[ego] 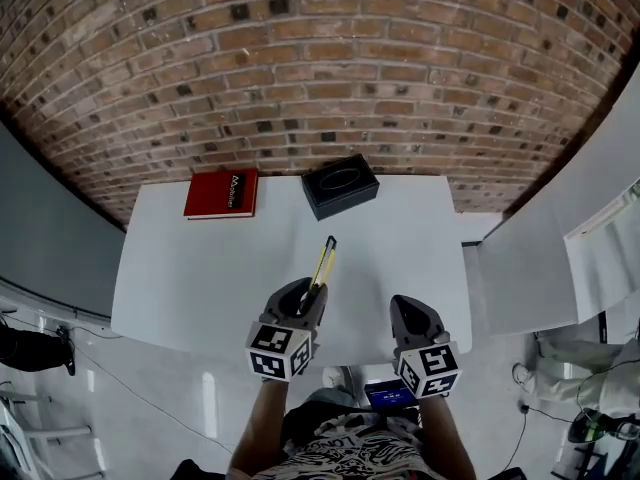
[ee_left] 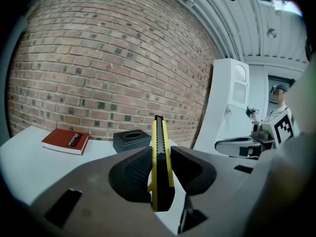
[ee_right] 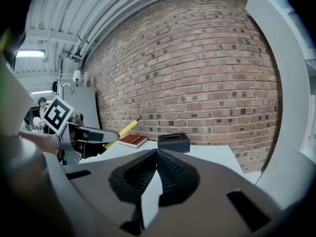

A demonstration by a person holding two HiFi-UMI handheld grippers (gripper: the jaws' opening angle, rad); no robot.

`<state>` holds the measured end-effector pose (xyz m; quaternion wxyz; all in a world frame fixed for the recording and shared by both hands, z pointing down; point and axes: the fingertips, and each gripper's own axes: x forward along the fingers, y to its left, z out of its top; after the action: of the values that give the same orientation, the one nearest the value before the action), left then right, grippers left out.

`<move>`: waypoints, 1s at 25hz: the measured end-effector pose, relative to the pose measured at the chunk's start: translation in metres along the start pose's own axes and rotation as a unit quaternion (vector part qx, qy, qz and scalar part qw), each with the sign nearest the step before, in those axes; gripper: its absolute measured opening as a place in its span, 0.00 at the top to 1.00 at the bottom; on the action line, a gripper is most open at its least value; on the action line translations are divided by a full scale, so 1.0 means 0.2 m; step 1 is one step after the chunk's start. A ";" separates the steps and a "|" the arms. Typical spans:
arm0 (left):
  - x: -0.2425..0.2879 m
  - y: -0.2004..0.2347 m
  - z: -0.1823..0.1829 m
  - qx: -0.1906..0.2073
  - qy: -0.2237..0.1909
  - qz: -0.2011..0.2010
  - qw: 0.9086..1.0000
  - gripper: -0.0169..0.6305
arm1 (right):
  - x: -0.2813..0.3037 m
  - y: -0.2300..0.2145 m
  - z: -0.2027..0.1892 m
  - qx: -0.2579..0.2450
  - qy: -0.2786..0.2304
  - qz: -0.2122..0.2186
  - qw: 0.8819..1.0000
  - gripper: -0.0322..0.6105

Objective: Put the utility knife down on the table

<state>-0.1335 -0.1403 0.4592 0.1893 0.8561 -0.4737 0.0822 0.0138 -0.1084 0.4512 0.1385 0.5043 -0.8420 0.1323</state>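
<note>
The left tongs (ee_left: 159, 154) clamp ribbed black pads on a slim yellow-and-black utility knife (ee_left: 158, 132). They hold it in the air over the smooth white desk (ego: 200, 268), tip toward a red hardback book (ego: 221, 193) and a glossy black box (ego: 340, 185). The right tongs (ee_right: 155, 167) are closed, tips touching, empty.

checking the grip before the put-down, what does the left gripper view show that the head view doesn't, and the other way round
Left gripper view only: the left gripper has both pads pressed on the yellow sides of the utility knife, toward its rear end. Head view only: the whole white table, with the knife held over its near half, tip aimed toward the black box. Both: the knife, the box, the red book and the brick wall.
</note>
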 end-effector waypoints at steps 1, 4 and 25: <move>0.02 0.02 0.00 0.000 0.001 -0.002 1.000 0.79 | 0.01 -0.01 0.00 0.001 0.001 -0.003 1.000 0.95; 0.06 0.05 0.00 0.000 0.005 -0.002 1.000 0.79 | 0.04 -0.03 0.00 0.005 0.004 -0.011 1.000 0.95; 0.12 0.04 -0.17 -0.015 0.047 0.037 0.998 0.79 | 0.03 -0.18 -0.09 0.012 0.028 0.008 1.000 0.95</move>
<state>-0.1261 -0.1497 0.5006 0.2207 0.8302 -0.4972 0.1219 0.0443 -0.1220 0.4732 0.1549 0.4950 -0.8404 0.1573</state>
